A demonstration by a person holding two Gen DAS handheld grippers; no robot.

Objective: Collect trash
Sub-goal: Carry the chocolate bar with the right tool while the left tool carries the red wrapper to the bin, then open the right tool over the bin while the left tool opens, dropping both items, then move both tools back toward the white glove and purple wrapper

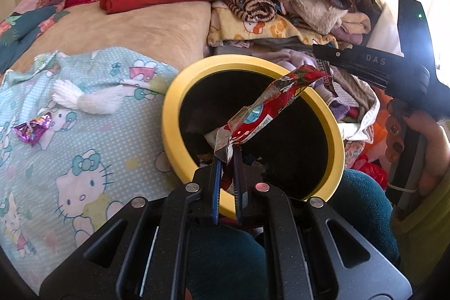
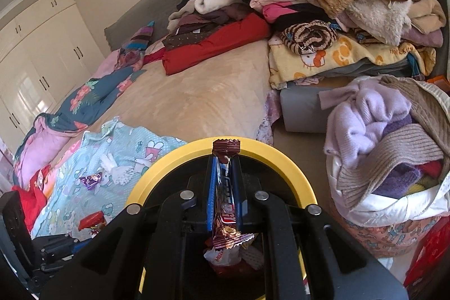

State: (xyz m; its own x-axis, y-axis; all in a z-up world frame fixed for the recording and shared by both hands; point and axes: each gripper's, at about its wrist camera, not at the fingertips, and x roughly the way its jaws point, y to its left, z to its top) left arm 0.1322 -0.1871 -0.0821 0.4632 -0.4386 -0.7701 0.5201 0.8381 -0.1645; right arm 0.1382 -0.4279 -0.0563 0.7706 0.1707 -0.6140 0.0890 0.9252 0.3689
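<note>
Both grippers hover over the yellow-rimmed bin (image 1: 336,148): the left gripper (image 1: 227,156) is pinched tight on one end of a long red snack wrapper (image 1: 264,114), while the right gripper (image 2: 225,159) is clamped on a brown candy-bar wrapper (image 2: 225,204). Risk: the red wrapper's free end reaches past the far rim, so on release it may drape there or slide into the heaped clothes (image 1: 348,92). Open room lies left, over the Hello Kitty blanket (image 1: 92,148), where a purple wrapper (image 1: 33,129) awaits.
</note>
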